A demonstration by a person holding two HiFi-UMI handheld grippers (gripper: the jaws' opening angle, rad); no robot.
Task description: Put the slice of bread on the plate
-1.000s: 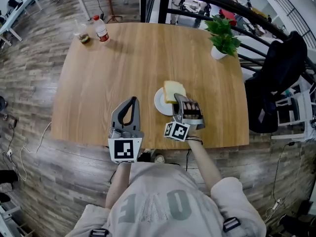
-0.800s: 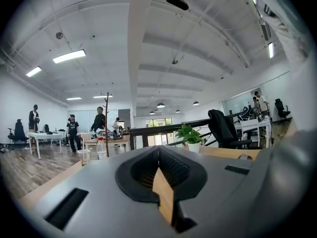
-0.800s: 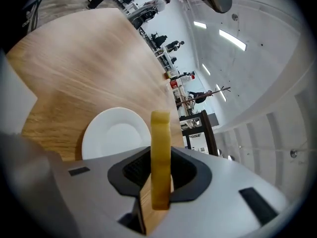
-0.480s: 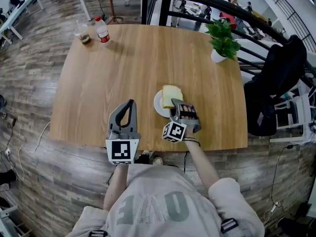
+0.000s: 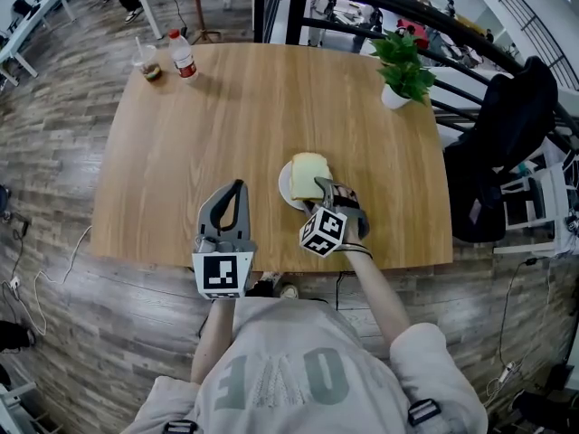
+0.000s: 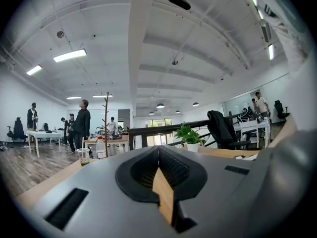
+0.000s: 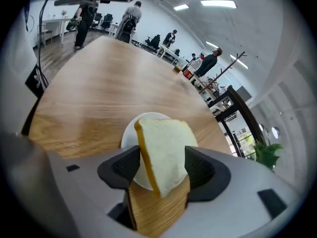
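My right gripper (image 7: pixel 163 166) points down at the table (image 5: pixel 226 107), jaws opening, wide now, w/ the slice of bread (image 7: pixel 163 143) btwn them. The slice stands tilted on edge, crust side toward the left pad, white face toward the right one. The pads (image 7: pixel 123 166) flank it at either side; I see no squeeze on it. Its far end dips over the plate (image 7: pixel 130 133), its near end reaches back into the gap btwn the jaws, above bare wood. Can't tell whether the far end rests on the plate or hangs just over it. In the head view the slice covers the plate's right part and only the white left rim shows; the gripper sits just on the near side of it. The plate is close to the table's near edge, a bit right of ctr. My left gripper (image 5: pixel 237 186) is just beside, left of the plate, at the same near edge, held level, jaws closed tip to tip w/ nothing in them. Far left corner: a bottle (image 5: pixel 183 54) and a cup (image 5: pixel 147 61) side by side. Far right corner: a potted plant (image 5: pixel 398 66). Beyond the right edge, a dark coat (image 5: pixel 507 143) hangs over a chair.
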